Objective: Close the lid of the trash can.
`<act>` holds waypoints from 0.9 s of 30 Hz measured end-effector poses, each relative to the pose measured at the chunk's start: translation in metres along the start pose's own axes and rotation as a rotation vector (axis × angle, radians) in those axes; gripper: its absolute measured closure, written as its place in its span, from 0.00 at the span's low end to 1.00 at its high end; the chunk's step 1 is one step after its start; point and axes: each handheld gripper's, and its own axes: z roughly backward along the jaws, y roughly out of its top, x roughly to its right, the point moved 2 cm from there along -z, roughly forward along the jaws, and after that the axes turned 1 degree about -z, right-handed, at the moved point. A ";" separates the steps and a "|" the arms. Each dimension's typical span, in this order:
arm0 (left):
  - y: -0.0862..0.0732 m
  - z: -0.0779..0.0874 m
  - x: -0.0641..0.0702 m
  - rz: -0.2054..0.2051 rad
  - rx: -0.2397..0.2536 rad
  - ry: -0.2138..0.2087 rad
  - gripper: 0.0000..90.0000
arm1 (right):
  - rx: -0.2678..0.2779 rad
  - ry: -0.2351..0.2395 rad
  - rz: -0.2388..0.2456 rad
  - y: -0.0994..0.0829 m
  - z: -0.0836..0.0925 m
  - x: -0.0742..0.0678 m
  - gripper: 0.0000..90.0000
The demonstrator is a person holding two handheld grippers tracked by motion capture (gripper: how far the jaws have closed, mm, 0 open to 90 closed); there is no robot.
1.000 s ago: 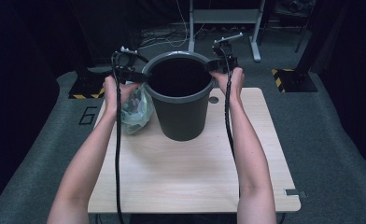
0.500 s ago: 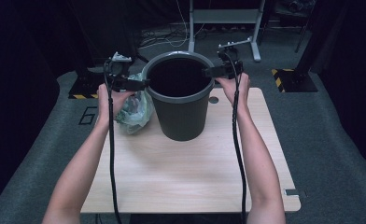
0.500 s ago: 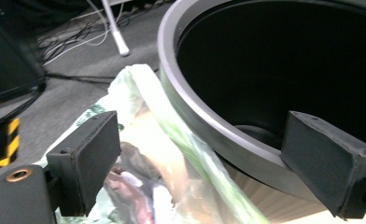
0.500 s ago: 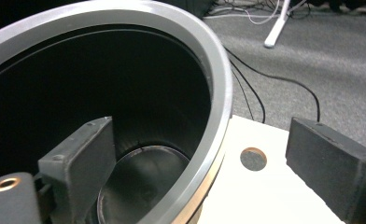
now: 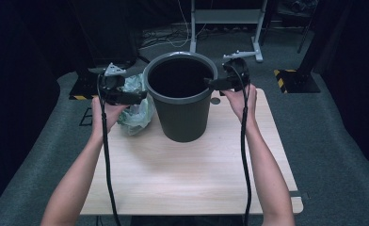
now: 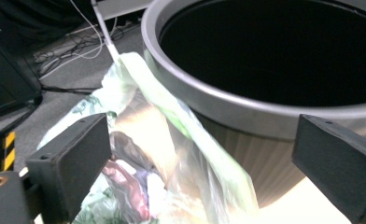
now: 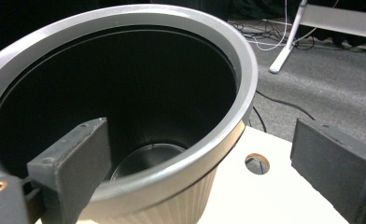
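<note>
A dark grey ribbed bucket point(image 5: 180, 113) stands upright at the back middle of the wooden table point(image 5: 187, 179). A crumpled clear-green plastic bag point(image 5: 134, 110) leans on its left side. My left gripper point(image 5: 139, 98) hovers over the bag, just left of the rim. Its jaws have just been opening and are open, with the bag point(image 6: 172, 154) and the bucket's rim point(image 6: 228, 109) ahead of them, untouched. My right gripper point(image 5: 210, 84) is at the rim's right side. It has also just been opening. The rim point(image 7: 237, 70) passes between its open jaws, and neither pad presses on it.
A small round hole point(image 5: 215, 100) pierces the table just right of the bucket. Behind the table are a metal stand point(image 5: 225, 19), loose floor cables and yellow-black striped blocks point(image 5: 286, 80). Bare tabletop stretches from the bucket to the front edge.
Both grippers have let go of the bucket's rim and opened wide. The left hand has drawn back to the left, the right hand to the right. The bucket has stayed put.
</note>
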 end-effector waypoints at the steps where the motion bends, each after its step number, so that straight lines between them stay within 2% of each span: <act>1: -0.002 0.001 0.000 -0.001 0.002 -0.001 0.05 | 0.004 0.000 0.004 -0.002 0.002 -0.001 0.05; 14: -0.035 0.007 0.006 -0.007 0.001 -0.011 0.04 | 0.043 0.011 0.043 -0.030 0.023 -0.010 0.05; 23: -0.059 0.010 0.017 -0.031 0.008 -0.016 0.03 | 0.047 0.005 0.059 -0.060 0.035 -0.012 0.05; 27: -0.074 0.012 0.022 -0.032 0.018 -0.022 0.06 | 0.043 -0.002 0.070 -0.073 0.039 -0.013 0.05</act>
